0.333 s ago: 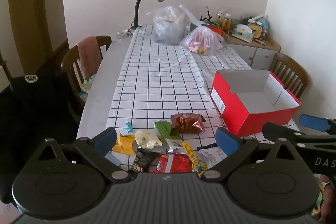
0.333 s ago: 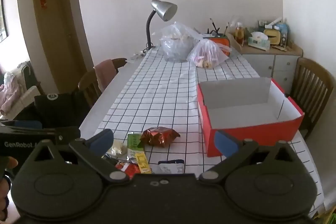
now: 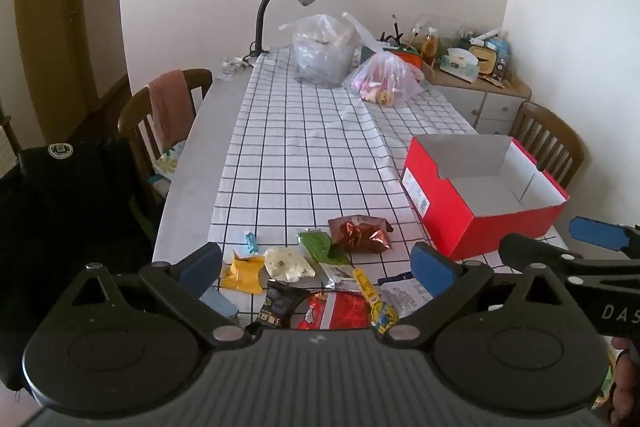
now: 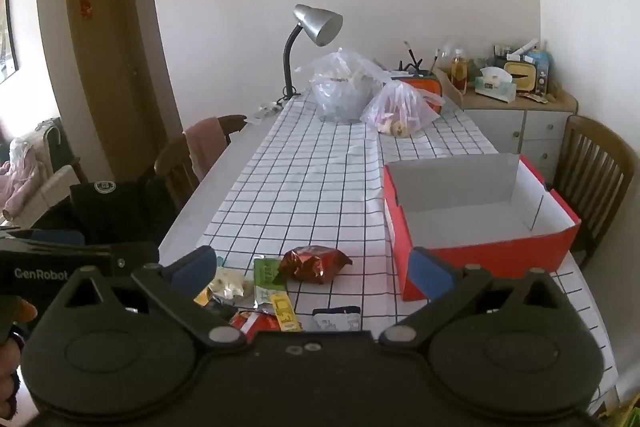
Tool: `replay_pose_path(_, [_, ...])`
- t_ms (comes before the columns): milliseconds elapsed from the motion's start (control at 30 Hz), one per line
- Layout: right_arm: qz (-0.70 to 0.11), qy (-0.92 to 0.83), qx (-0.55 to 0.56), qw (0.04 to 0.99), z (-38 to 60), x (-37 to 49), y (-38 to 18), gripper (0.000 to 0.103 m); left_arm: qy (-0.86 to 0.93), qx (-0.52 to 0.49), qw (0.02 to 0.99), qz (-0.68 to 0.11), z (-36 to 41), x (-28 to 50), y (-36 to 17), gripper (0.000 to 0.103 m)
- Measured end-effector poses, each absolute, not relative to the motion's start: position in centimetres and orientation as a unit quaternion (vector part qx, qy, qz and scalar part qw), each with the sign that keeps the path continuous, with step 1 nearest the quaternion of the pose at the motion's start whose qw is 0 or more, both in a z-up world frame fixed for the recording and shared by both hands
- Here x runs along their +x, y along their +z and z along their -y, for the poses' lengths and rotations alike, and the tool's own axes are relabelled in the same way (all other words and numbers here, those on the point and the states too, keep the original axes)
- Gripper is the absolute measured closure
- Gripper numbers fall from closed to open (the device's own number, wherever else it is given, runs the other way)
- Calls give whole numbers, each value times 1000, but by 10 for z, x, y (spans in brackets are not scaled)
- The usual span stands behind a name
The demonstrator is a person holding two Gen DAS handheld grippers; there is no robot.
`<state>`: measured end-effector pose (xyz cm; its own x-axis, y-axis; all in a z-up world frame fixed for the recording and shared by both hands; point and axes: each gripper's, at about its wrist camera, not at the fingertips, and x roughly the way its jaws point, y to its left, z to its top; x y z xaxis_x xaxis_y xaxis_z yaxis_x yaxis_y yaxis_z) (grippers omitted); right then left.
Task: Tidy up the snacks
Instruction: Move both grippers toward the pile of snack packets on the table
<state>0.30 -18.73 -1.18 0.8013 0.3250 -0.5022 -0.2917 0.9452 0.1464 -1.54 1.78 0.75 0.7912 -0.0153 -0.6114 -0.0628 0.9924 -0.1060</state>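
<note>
From the left wrist camera, the left gripper (image 3: 316, 263) hovers above the near end of a long table covered by a white grid-patterned cloth (image 3: 304, 155), its two blue-padded fingers spread wide apart and holding nothing. Below and between the fingers lies a loose cluster of snack packets: a yellow packet (image 3: 243, 272), a pale cream packet (image 3: 289, 264), a green packet (image 3: 320, 246), a shiny brown foil bag (image 3: 360, 234) and a red packet (image 3: 340, 315) closest to the camera. To the right of the snacks stands an open red box (image 3: 484, 199) with a white interior. The right gripper's blue fingertip pokes in at the far right edge. From the right wrist camera, the right gripper (image 4: 316, 265) also hangs over the near table edge with fingers wide apart, gripping nothing. The brown foil bag (image 4: 316, 264) sits between them, the green packet (image 4: 267, 271) just to its left, and the red box (image 4: 480, 255) close on the right. Two plastic bags (image 4: 360, 95) and a silver desk lamp (image 4: 316, 23) stand at the far end.
</note>
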Motion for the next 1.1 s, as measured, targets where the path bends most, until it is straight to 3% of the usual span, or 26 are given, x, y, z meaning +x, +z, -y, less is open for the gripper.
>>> replay_pose_path(1100, [-283, 143, 16, 948, 180, -4, -5, 1, 11, -49, 945, -323, -22, -23, 17, 2])
